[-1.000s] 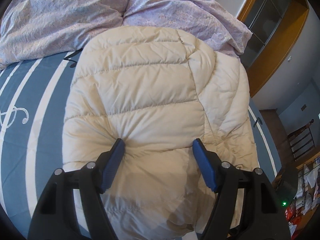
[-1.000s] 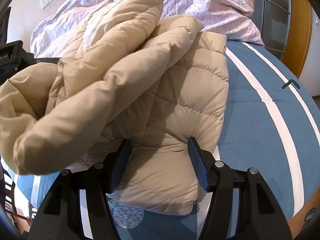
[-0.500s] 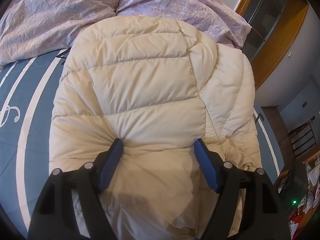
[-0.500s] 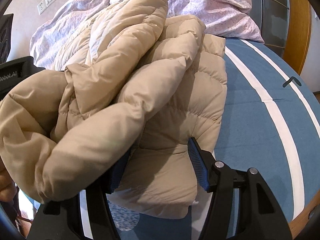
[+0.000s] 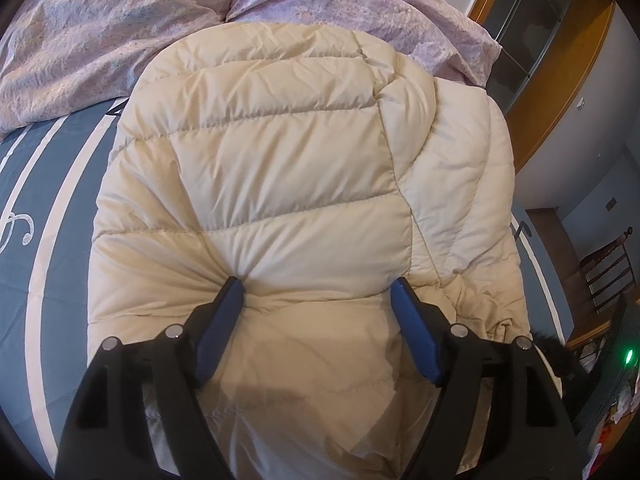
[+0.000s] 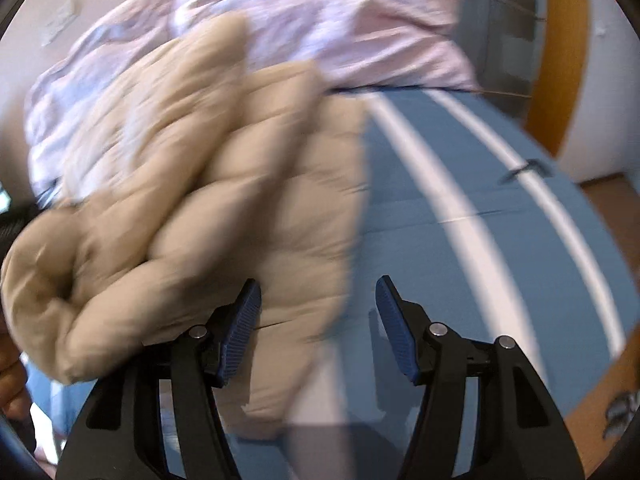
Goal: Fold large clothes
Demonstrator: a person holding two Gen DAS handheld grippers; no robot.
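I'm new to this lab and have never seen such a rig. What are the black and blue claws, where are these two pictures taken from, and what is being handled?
No robot here: a person holds a two-fingered tool in each hand, and a camera on each looks along its fingers.

In the left view, the left gripper presses into a cream puffy jacket on the blue striped bedsheet. The jacket bulges between its fingers, which are spread wide, so a real grip cannot be told.

The right view is blurred. The right gripper is open and holds nothing; the jacket lies bunched to its left. A lilac duvet sits behind.
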